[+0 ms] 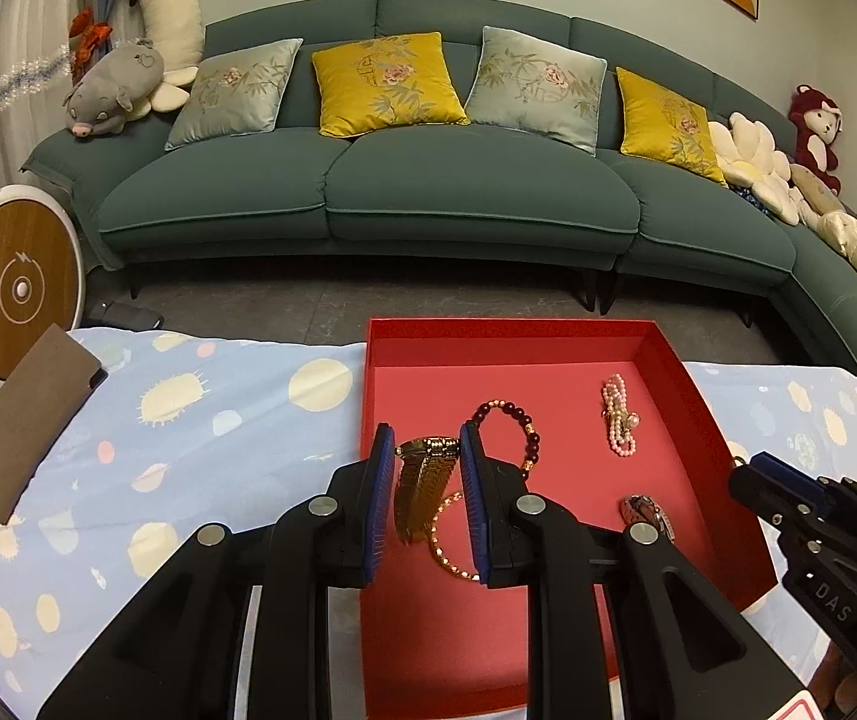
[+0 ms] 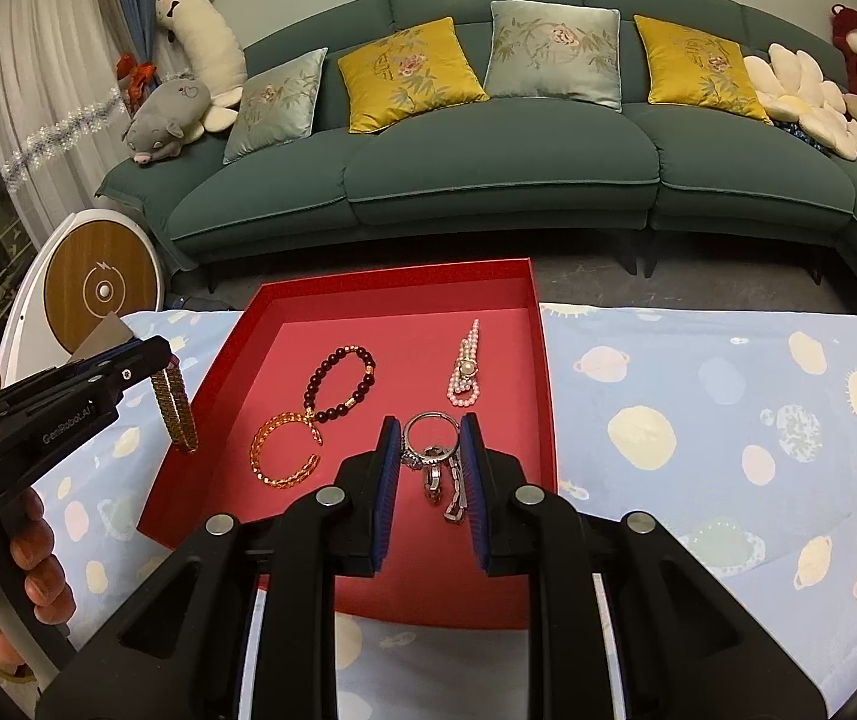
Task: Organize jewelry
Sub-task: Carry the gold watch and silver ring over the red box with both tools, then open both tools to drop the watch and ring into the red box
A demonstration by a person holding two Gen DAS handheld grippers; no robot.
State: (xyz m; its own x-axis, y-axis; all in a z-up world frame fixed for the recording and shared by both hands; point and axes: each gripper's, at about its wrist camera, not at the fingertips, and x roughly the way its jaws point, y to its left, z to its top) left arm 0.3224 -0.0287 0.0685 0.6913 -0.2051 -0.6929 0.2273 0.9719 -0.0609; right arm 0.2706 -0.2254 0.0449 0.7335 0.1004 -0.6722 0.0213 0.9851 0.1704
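Note:
A red tray lies on the blue patterned cloth. My left gripper is shut on a gold watch, whose band hangs down over the tray's left edge. My right gripper is shut on a silver watch and holds it over the tray's near right part. In the tray lie a dark bead bracelet, an orange bead bracelet and a pink pearl bracelet.
A brown pad lies on the cloth at the left. A green sofa with cushions stands behind the table. A white round device stands at the left.

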